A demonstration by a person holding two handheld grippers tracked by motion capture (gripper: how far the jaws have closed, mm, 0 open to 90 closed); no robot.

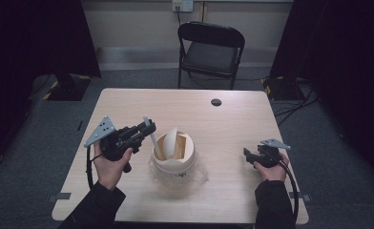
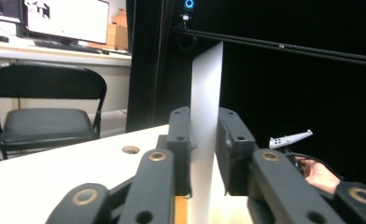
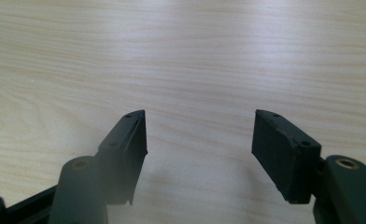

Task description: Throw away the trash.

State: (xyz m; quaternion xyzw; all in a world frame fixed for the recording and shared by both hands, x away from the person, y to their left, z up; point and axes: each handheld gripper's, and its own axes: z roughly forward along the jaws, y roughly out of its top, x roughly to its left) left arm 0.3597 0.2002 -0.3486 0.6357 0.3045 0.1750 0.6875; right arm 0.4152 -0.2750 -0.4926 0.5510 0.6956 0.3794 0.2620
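Pale wood-grain tabletop (image 1: 233, 119) sits in a dark-curtained room with grey floor. Nearest the person's edge, two sleeved forearms come in, each hand holding a black gripper. The left gripper (image 1: 144, 130) is lifted above the tabletop's left half; its jaws are closed on a thin white strip (image 1: 152, 136), flat like a card or slat, which slants down toward the container beside it. In the left gripper view that white strip (image 2: 204, 121) stands upright, pinched between the two pads. The right gripper (image 1: 248, 155) rests low near the right edge; the right gripper view shows its jaws (image 3: 197, 154) spread wide apart with bare wood between them, holding nothing.

Near the middle of the tabletop, toward the near edge, stands a round cream container (image 1: 174, 155) with tan card-like dividers inside, seated on something clear. Small dark lettering shows on its near side, too small to read.

Farther off, a dark round hole (image 1: 216, 102) lies close to the far edge. Beyond the tabletop a black folding chair (image 1: 211, 47) faces it, and a wall outlet (image 1: 182, 5) sits above.
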